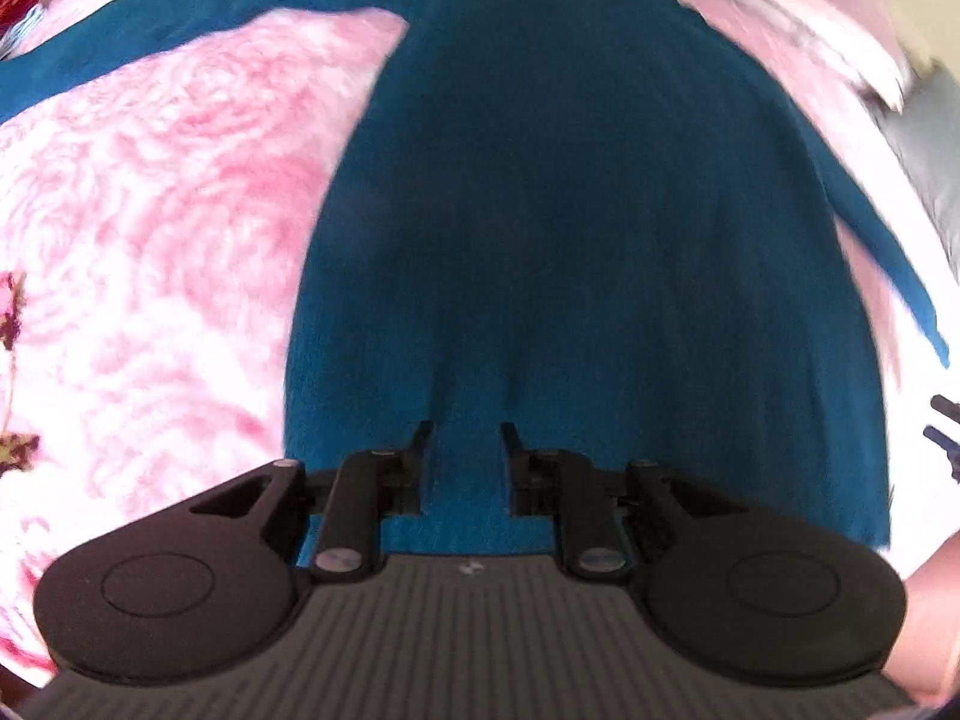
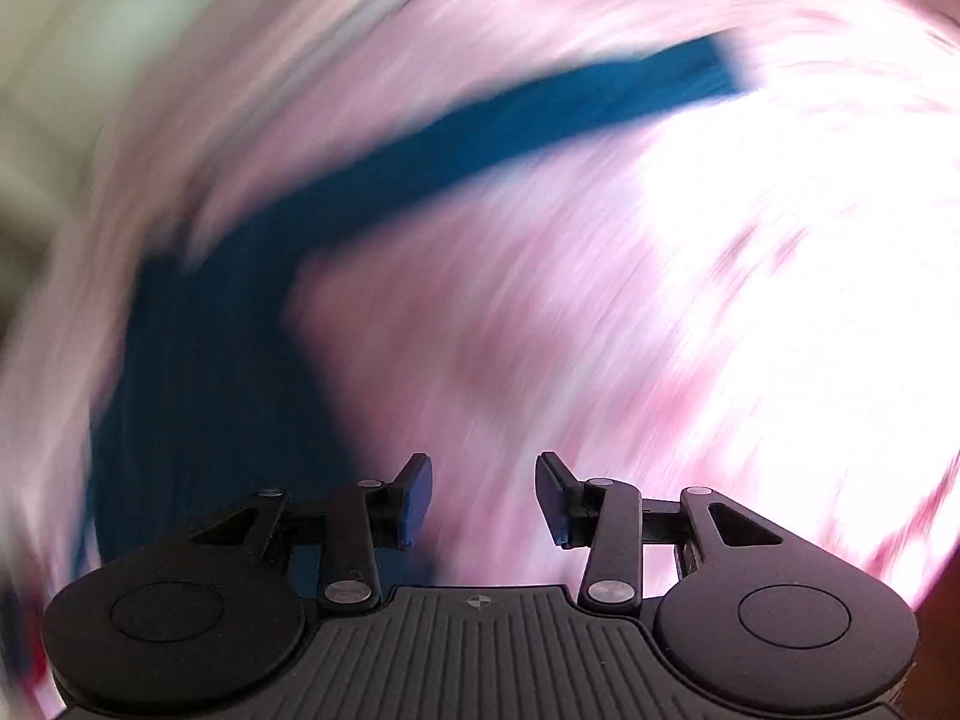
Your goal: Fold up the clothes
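The left gripper (image 1: 466,438) is seen released just above the hem of the teal sweater (image 1: 552,210), nothing pinched. The right gripper (image 2: 483,480) is parted and empty beside the sweater's body. Beyond, one sleeve (image 2: 540,114) lies outstretched on the pink floral bedspread (image 1: 150,210). The garment appears spread flat; a sleeve fold is judged next, so a sleeve must be grasped.

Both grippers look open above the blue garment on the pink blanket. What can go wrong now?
1. The right gripper view is heavily blurred, so it may miss the sleeve.
2. The left gripper hovers over the flat blue garment; closing here may also pinch the pink blanket.
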